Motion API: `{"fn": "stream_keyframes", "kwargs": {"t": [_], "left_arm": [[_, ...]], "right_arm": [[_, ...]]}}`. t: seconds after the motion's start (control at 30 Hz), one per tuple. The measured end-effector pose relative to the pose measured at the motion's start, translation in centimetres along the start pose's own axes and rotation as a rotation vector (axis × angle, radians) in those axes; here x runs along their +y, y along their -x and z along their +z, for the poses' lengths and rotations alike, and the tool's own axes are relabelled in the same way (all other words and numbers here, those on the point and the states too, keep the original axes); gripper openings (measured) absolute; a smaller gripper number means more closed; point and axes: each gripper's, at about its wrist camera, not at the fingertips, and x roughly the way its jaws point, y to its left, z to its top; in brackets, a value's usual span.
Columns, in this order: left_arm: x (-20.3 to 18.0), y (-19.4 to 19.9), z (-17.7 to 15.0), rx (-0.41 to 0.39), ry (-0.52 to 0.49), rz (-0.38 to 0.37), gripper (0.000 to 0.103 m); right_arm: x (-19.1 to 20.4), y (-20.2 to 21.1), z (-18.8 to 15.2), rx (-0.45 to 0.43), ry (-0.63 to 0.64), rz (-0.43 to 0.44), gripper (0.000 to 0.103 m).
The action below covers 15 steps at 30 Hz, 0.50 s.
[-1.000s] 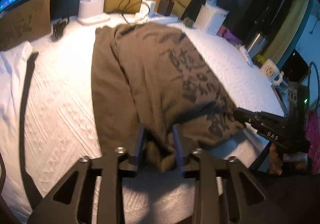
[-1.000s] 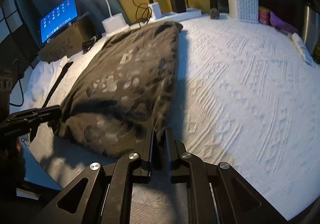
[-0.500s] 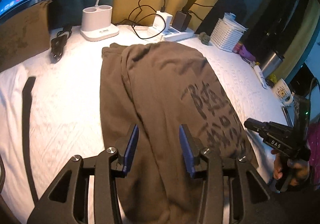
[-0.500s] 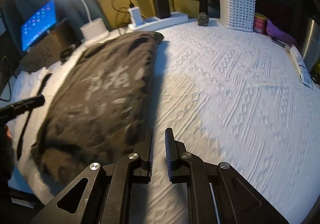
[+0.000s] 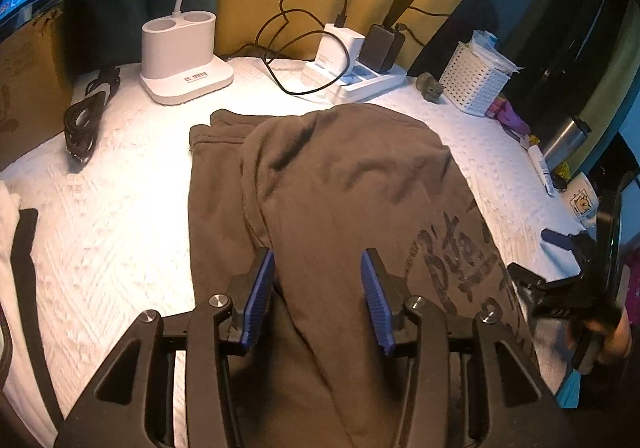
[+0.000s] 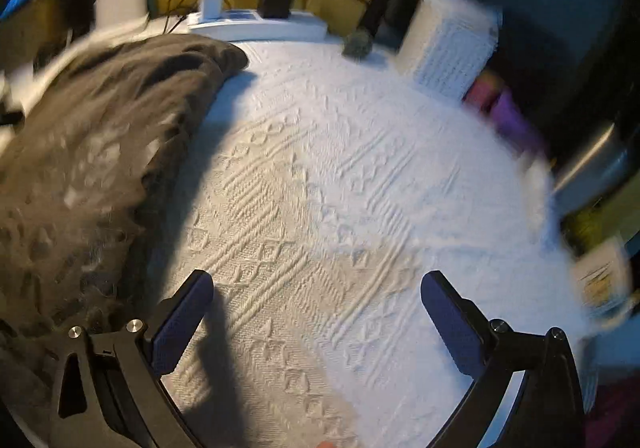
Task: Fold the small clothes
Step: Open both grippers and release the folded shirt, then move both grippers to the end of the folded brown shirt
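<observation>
A brown garment (image 5: pixel 340 188) with dark lettering lies folded lengthwise on the white textured cover (image 5: pixel 120 232). My left gripper (image 5: pixel 318 300) hovers over its near half. Its jaws are opening; the cloth lies under the gap, and the blue pads (image 5: pixel 260 296) do not press on it. In the right wrist view, my right gripper (image 6: pixel 318 312) is to the right of the garment (image 6: pixel 100 168), over bare cover (image 6: pixel 340 168). Its jaws are opening wide with nothing between them. The right gripper (image 5: pixel 540 256) also shows at the garment's right edge, held by a hand.
Along the back stand a white lamp base (image 5: pixel 184 56), a power strip with chargers and cables (image 5: pixel 356 68) and a white basket (image 5: pixel 476 84). A coiled black cable (image 5: pixel 86 120) lies at left. A metal tumbler (image 5: pixel 564 140) and mug (image 5: pixel 582 202) sit at right. A black strap (image 5: pixel 24 248) crosses the left edge.
Both grippers let go of the garment's near edge, which now lies flat. The left one moved forward over the cloth. The right one swung right off the cloth and its jaws spread wide.
</observation>
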Motion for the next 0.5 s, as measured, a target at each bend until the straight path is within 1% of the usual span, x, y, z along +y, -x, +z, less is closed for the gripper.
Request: {"fn": "stream_keyframes", "kwargs": {"t": [0.03,0.07,0.17,0.23,0.3,0.33,0.37,0.4,0.43,0.47,0.5], "left_arm": [[0.3,-0.1,0.3,0.000,0.000,0.001,0.045],[0.5,-0.2,0.5,-0.018,0.014,0.021,0.045],[1.5,-0.2,1.5,-0.033,0.018,0.035,0.045],[2.1,-0.3,2.3,-0.044,0.019,0.044,0.045],[2.7,-0.5,2.9,-0.054,0.023,0.051,0.045],[3.1,-0.7,3.4,-0.058,0.028,0.053,0.045],[3.2,-0.8,3.7,-0.063,0.030,0.054,0.045],[3.4,-0.9,4.0,-0.066,0.032,0.055,0.045],[3.6,-1.1,4.3,-0.069,0.034,0.056,0.045],[3.8,-1.4,4.6,-0.071,0.038,0.055,0.045],[3.8,-1.5,4.8,-0.073,0.040,0.053,0.045]], "right_arm": [[-0.9,-0.3,0.2,0.007,-0.035,0.030,0.103],[-1.4,-0.4,0.5,-0.001,-0.058,0.044,0.103],[-2.7,-0.2,2.2,-0.033,-0.108,0.093,0.103],[-3.3,-0.4,4.0,-0.056,-0.139,0.161,0.103],[-3.1,-1.0,5.9,-0.072,-0.149,0.216,0.103],[-2.8,-1.4,7.1,-0.078,-0.147,0.256,0.101],[-2.4,-1.4,8.0,-0.083,-0.144,0.284,0.093],[-1.9,-2.0,9.4,-0.086,-0.142,0.323,0.089],[-1.5,-2.4,10.3,-0.084,-0.139,0.346,0.081],[-0.9,-2.4,10.8,-0.081,-0.137,0.358,0.076],[-0.3,-3.1,11.9,-0.076,-0.132,0.379,0.074]]}}
